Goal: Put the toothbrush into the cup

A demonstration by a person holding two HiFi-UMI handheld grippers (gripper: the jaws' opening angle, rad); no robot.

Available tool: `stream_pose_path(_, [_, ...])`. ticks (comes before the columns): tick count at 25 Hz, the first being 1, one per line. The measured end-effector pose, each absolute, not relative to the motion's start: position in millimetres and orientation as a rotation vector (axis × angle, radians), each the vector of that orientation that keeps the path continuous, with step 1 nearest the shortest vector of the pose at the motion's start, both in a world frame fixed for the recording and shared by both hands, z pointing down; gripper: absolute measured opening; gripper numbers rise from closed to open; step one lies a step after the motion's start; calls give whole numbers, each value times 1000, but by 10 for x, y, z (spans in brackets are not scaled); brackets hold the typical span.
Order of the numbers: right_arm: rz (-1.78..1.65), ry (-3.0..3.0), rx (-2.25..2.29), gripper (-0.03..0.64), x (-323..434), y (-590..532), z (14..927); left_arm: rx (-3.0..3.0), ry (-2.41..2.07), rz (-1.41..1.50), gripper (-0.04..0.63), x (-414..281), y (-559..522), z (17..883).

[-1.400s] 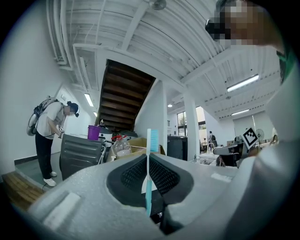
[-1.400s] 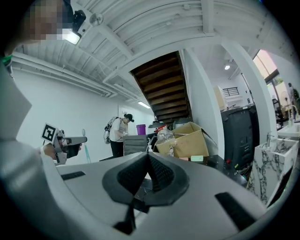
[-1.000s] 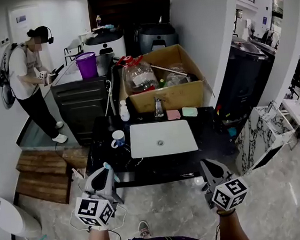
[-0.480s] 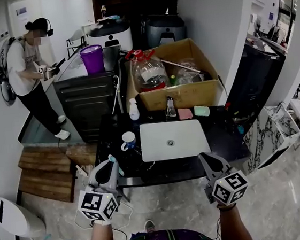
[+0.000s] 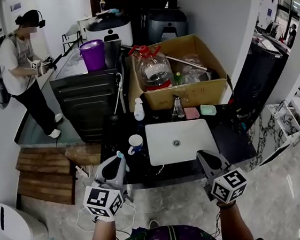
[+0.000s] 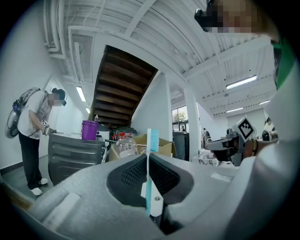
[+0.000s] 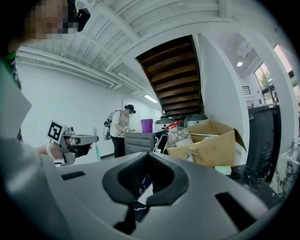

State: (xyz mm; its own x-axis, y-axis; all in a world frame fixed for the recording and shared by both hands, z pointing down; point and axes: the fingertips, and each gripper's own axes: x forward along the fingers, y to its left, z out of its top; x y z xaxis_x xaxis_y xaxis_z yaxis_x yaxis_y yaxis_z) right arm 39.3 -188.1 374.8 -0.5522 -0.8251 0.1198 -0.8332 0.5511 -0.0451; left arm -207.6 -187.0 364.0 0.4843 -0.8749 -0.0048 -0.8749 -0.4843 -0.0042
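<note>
Jaws of the left gripper (image 6: 149, 159) are clamped low on the handle of a teal toothbrush (image 6: 148, 185), whose bristle head stands upright above the tips. It is near the white-and-blue cup (image 5: 136, 143) on the black countertop (image 5: 230, 134) beside the white sink (image 5: 156, 131). The right gripper (image 7: 146, 157) is closed on nothing. The brush looks light, stiff and smooth, likely to pivot, so a hold on the handle seems right, leaving one end free for the cup.

Open air above the white cup (image 5: 135, 143); white rectangular basin (image 5: 195, 137) at its 3 o'clock, white plastic bottle (image 5: 138, 110) at 12, bare dark surface (image 5: 113, 141) at 9.
</note>
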Motion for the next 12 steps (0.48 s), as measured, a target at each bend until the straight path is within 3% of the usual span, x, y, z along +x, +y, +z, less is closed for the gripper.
stream_pose_path(12, [189, -2684, 1424, -2, 239, -2208, 3912, -2821, 1576, 102, 25, -2161, -2279, 3813])
